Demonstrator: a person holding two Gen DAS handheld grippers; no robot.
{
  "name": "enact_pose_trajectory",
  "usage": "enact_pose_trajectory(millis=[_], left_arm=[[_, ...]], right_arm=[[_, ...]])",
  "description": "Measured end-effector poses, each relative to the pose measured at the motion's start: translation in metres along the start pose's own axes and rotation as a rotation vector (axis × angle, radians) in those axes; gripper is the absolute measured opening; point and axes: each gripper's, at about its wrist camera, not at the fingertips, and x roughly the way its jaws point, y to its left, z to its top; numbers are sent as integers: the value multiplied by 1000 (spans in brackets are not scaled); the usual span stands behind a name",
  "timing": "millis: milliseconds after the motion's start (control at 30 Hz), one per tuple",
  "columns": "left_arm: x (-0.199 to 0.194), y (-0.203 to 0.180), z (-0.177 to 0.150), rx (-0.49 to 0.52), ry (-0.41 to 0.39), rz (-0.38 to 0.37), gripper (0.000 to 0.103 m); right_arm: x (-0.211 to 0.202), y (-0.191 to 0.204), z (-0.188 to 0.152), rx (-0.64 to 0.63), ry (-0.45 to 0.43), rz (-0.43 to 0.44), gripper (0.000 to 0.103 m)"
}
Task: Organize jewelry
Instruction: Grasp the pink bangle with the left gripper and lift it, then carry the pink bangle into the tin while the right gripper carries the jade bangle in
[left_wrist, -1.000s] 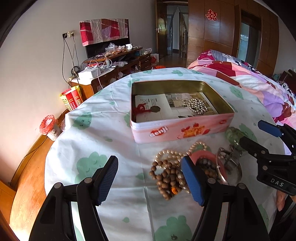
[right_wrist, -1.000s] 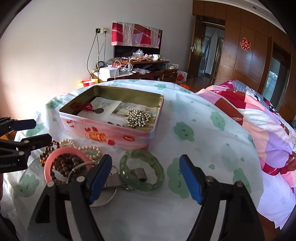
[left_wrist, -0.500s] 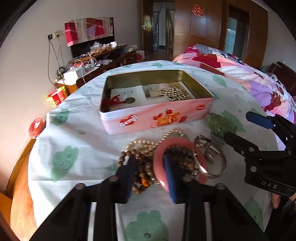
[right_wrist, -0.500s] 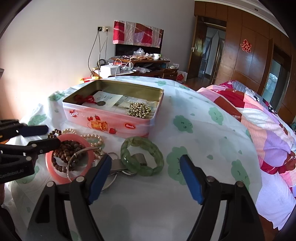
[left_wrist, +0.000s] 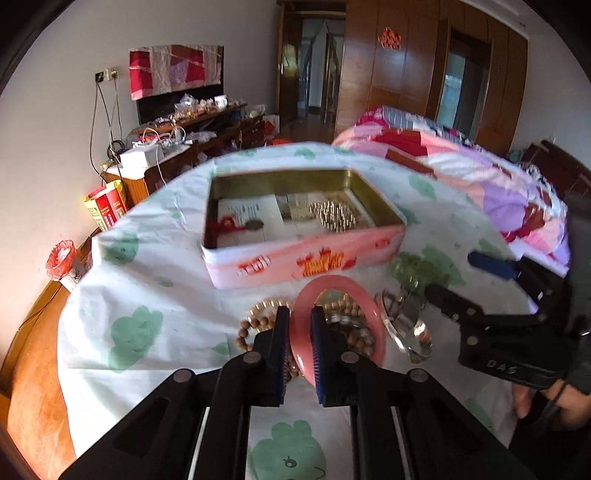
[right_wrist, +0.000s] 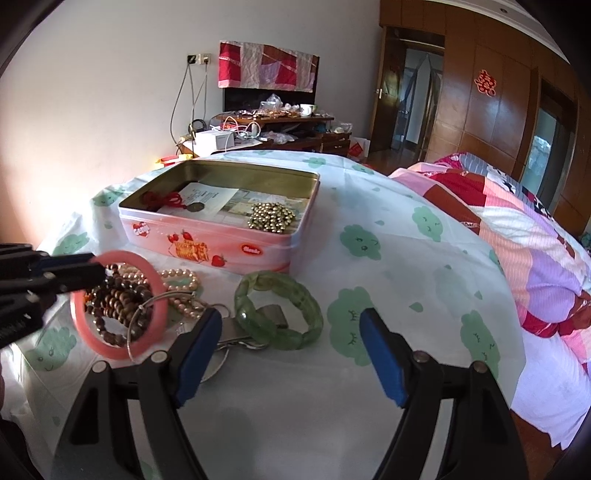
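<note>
My left gripper (left_wrist: 300, 332) is shut on the near rim of a pink bangle (left_wrist: 365, 291) and holds it tilted up off the cloth; it also shows in the right wrist view (right_wrist: 122, 343). Under it lie brown wooden beads (right_wrist: 118, 299) and a pearl bracelet (right_wrist: 181, 275). A green jade bangle (right_wrist: 279, 310) and a thin metal ring (left_wrist: 406, 332) lie beside them. The open pink tin (left_wrist: 306, 258) holds gold beads (left_wrist: 334, 216) and a red cord charm (left_wrist: 227, 225). My right gripper (right_wrist: 291, 350) is open and empty, just short of the green bangle.
The table has a white cloth with green prints (right_wrist: 369, 240). A bed with a pink quilt (right_wrist: 517, 229) lies to the right. A cluttered wooden cabinet (left_wrist: 192, 147) stands behind. The floor drops off at the left table edge (left_wrist: 74, 314).
My left gripper closed from wide open onto the pink bangle's rim and raised it off the pile. The right gripper stayed open, hardly moving.
</note>
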Motion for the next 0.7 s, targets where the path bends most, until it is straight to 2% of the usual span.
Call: enact_pose_trajectory(millis=[133, 233, 533, 633, 667, 700], left_arm=[[-19, 5, 10, -19, -52, -12, 10], [-24, 7, 14, -15, -74, 11, 10], [-15, 20, 11, -47, -51, 30, 10], [-13, 20, 11, -46, -45, 29, 10], [-13, 20, 10, -46, -42, 27, 10], [-12, 20, 10, -46, -40, 26, 10]], right_arm=[[0, -5, 1, 29, -1, 4, 79], [-1, -5, 1, 30, 0, 7, 79], [12, 0, 12, 3, 57, 60, 79], [14, 3, 15, -14, 49, 55, 79], [14, 5, 16, -23, 44, 57, 78], [13, 7, 16, -34, 38, 60, 70]])
